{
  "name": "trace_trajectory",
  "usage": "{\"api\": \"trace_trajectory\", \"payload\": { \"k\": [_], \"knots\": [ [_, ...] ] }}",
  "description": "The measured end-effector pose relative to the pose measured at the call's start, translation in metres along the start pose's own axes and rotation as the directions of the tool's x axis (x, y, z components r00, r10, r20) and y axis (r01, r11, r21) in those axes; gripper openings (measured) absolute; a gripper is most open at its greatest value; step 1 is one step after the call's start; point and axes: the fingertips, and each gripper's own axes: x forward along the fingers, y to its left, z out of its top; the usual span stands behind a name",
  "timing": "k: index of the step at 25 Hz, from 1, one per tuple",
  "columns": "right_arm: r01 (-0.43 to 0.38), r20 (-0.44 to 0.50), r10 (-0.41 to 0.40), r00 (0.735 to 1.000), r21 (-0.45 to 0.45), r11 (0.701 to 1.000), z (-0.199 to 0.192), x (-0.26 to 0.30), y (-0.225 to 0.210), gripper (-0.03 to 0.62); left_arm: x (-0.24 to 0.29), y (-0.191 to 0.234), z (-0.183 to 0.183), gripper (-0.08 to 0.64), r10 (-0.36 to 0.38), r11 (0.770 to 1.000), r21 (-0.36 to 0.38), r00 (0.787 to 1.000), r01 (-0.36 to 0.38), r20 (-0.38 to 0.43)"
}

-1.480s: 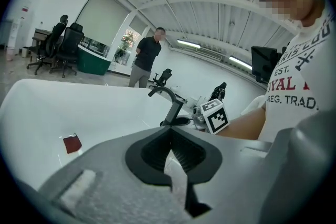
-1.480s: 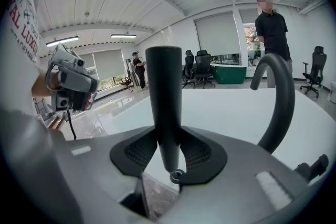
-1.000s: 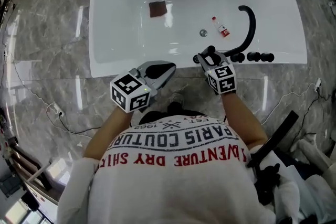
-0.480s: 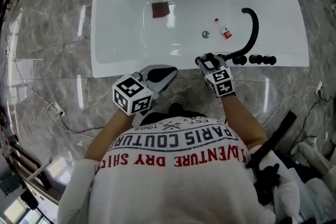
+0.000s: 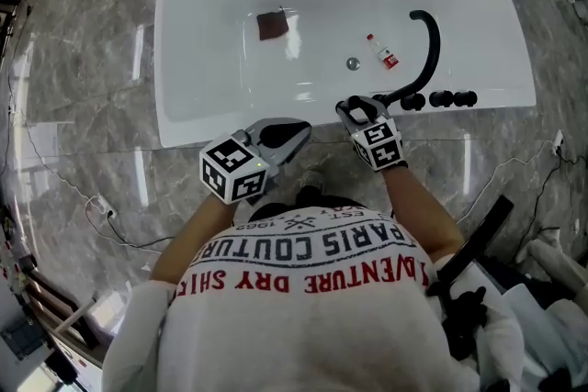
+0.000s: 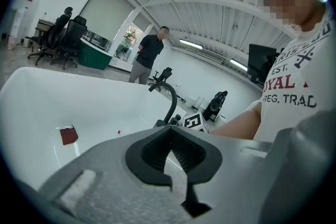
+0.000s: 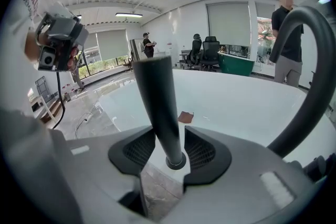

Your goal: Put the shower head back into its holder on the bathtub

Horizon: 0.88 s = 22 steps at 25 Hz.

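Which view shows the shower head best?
Right gripper view: shower head fills centre, upright between the right gripper's jaws, which have just been opening. Head view shows only a dark bit at that gripper. Left gripper view: cannot tell.

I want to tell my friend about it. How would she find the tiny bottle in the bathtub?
Start at the big white bathtub. On its floor, look between the round metal drain and the curved black pipe. The tiny bottle lies there, with a red label, unlike the flat brown square farther left.

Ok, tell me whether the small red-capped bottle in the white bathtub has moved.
No. The small red-capped bottle still lies up-right of the round metal drain, as a second ago.
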Motion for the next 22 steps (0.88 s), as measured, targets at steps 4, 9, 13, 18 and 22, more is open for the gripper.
{"api": "trace_trajectory", "payload": {
  "k": [4, 9, 13, 18, 22],
  "knots": [
    [0.021, 0.034, -0.023, 0.999, 0.051, 0.998, 0.010, -0.020, 0.000, 0.186, -0.001, -0.008, 0.001, 0.002, -0.028, 0.999, 0.016, 1.000, 0.028, 0.001],
    [0.050, 0.121, -0.064, 0.991, 0.113, 0.992, 0.025, -0.071, 0.015, 0.183, -0.004, -0.030, -0.001, 0.002, -0.077, 0.996, 0.040, 0.997, 0.076, 0.014],
    [0.029, 0.216, -0.061, 0.974, 0.146, 0.989, 0.044, -0.121, 0.047, 0.082, -0.012, -0.052, -0.002, 0.002, -0.107, 0.992, 0.075, 0.994, 0.105, 0.027],
    [-0.158, 0.324, 0.063, 0.944, 0.275, 0.948, 0.055, -0.179, 0.122, -0.002, -0.044, -0.098, -0.015, 0.002, -0.146, 0.980, 0.136, 0.989, 0.144, 0.009],
    [-0.224, 0.378, 0.107, 0.920, 0.279, 0.934, 0.064, -0.225, 0.184, -0.001, -0.079, -0.139, -0.029, 0.002, -0.182, 0.967, 0.181, 0.983, 0.181, -0.014]
  ]
}}
